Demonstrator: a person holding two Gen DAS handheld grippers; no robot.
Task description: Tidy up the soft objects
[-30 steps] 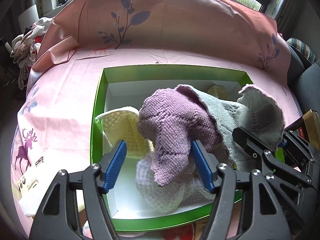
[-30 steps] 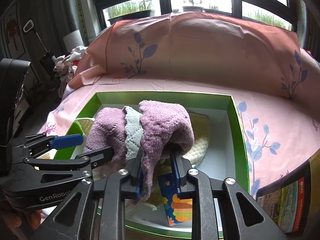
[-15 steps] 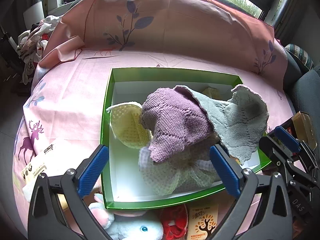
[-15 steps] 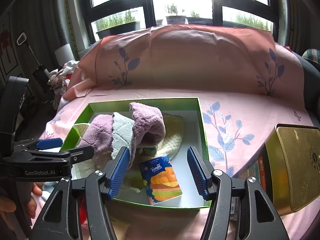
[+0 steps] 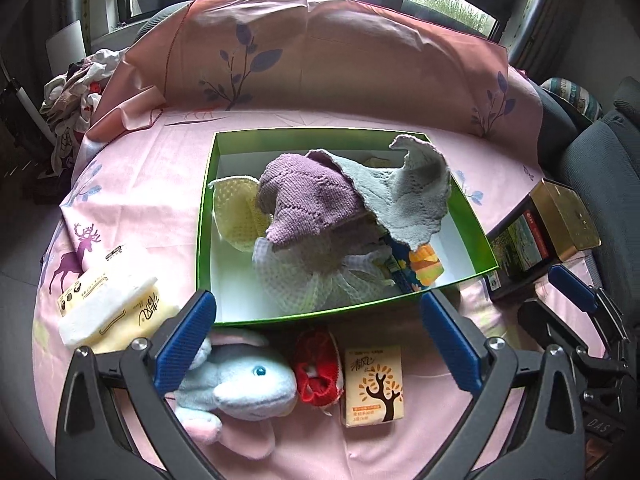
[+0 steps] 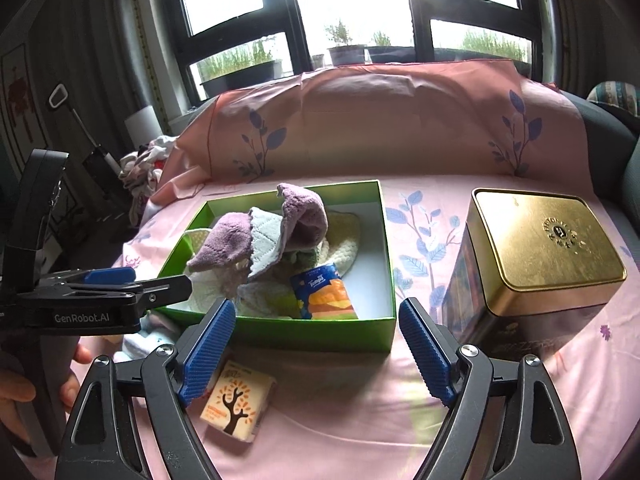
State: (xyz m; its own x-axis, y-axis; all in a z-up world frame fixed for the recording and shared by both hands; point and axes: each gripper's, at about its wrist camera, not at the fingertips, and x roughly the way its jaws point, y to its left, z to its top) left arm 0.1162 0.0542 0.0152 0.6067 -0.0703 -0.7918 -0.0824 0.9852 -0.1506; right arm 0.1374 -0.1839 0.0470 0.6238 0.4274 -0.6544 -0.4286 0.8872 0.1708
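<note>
A green box (image 5: 468, 216) (image 6: 388, 248) on the pink cloth holds a purple knit cloth (image 5: 308, 200) (image 6: 300, 220), a grey-white cloth (image 5: 404, 196), a cream knit piece (image 5: 236, 208), a pale checked cloth (image 5: 304, 280) and a blue-orange tissue pack (image 5: 424, 264) (image 6: 324, 296). My left gripper (image 5: 316, 336) stands open, back from the box's near wall, nothing between its fingers. The jaws of my right gripper (image 6: 316, 348) are opening, also short of the box and with nothing between them. In front of the box lie a grey-blue plush rabbit (image 5: 240, 388), a red knit item (image 5: 320, 372) and a tree-printed tissue pack (image 5: 374, 384) (image 6: 236, 404).
A gold-lidded tin (image 6: 536, 256) (image 5: 552, 220) stands right of the box. A yellow tissue packet (image 5: 104, 308) lies at the left. A cushion under pink fabric (image 6: 380, 120) rises behind the box, and clothes (image 5: 76, 92) are piled at the far left. A hand (image 6: 24, 384) holds the left gripper.
Both grippers let go of the purple and grey cloth, opened wide and drew back from the box. The cloth now rests in the box, and the plush rabbit and tissue packs came into view.
</note>
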